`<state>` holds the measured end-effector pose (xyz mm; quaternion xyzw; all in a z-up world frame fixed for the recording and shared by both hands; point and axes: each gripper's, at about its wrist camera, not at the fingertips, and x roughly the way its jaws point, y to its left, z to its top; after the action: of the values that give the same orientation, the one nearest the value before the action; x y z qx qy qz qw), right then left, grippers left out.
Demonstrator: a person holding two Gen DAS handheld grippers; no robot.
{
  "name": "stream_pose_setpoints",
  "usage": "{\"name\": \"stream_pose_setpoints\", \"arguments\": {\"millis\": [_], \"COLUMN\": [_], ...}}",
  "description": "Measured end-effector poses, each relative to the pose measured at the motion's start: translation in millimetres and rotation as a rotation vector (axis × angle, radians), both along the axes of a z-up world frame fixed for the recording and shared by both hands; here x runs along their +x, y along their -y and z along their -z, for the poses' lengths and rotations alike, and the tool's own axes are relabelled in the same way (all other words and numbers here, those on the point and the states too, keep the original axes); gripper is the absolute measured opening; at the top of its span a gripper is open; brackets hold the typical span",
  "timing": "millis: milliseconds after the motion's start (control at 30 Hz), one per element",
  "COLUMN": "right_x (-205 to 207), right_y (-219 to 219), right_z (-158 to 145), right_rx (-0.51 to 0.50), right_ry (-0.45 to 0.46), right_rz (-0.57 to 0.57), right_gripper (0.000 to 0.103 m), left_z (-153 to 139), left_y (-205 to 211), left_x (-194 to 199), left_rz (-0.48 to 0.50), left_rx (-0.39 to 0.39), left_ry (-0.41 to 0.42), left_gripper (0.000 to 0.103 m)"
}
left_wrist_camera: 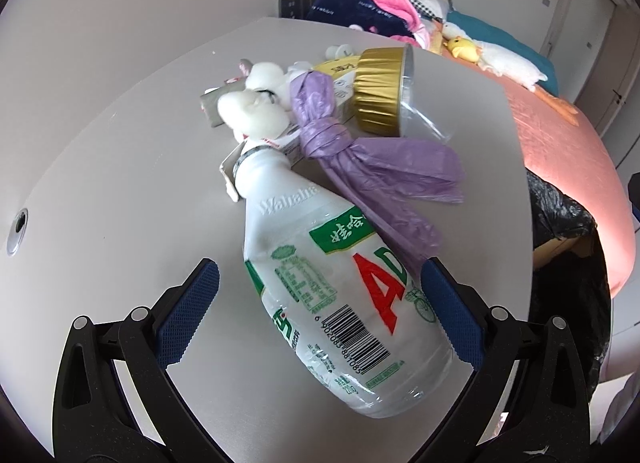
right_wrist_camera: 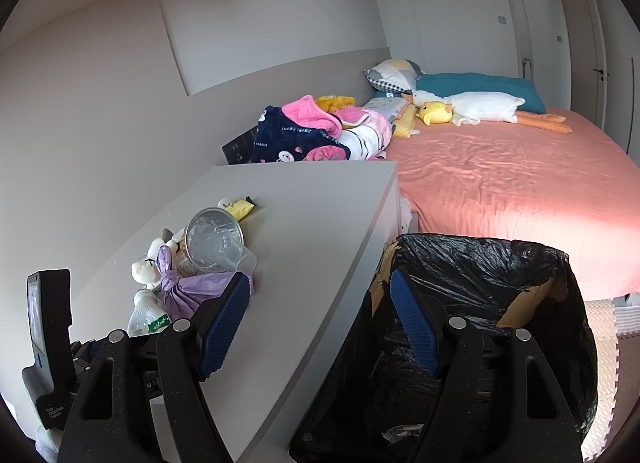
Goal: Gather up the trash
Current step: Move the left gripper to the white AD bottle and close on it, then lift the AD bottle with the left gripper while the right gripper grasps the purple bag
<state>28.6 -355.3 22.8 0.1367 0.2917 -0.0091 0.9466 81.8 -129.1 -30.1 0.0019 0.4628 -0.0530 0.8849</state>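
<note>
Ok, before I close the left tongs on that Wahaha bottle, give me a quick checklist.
1. Bottle lies between the left tongs fingers: ok.
2. Left tongs open wide enough: ok.
3. Right finger against bottle, left finger apart: cannot tell if centred.
4. Purple bag clear of the grasp: not ok, its tail touches the bottle.
5. Bin bag open: ok.
6. Right tongs empty: ok.

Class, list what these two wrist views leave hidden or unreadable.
1. Left wrist: the Wahaha bottle has its cap hidden by the plush toy.
2. Left wrist: the carton is mostly covered by the purple bag and foil cup.
3. Right wrist: the bin has its contents lost in dark liner.
</note>
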Motion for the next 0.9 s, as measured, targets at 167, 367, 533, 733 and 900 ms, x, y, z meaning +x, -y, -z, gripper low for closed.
{"name": "stream_pose_setpoints", "arguments": {"millis": [167, 367, 533, 733, 900], "right_x": [4.2, 8.8, 12.5, 20.2, 28.3], "right_y": [-6.4, -18.7, -30.1, -46.8, -64.3], "right_z": [3.3, 6.8, 8.9, 12.4, 15.7], "right_rx": [0.000, -0.004, -0.010, -0.008, -0.015], "right_ry": [-0.008, -0.021, -0.033, -0.051, -0.065], "right_rz": [-0.021, -0.057, -0.087, -0.129, -0.171], "right_gripper": [0.074, 0.074, 0.074, 0.074, 0.074], "left_z": [5.3, 4.4, -1.2, -16.3, -29.2], "left_y": [-12.8, -22.9, -30.3, -41.8, -57.5], "left_x": [2.2, -1.4, -4.3, -9.1, -10.2], "left_rz": [-0.017, -0.027, -0.009, -0.014, -0.040], "left_rx": [-0.040, -0.047, -0.071, -0.086, -0.097], "left_ry": [-0.027, -0.016, 0.008, 0.051, 0.084], "left_gripper": [0.084, 0.058, 0.055, 0.055, 0.055]}}
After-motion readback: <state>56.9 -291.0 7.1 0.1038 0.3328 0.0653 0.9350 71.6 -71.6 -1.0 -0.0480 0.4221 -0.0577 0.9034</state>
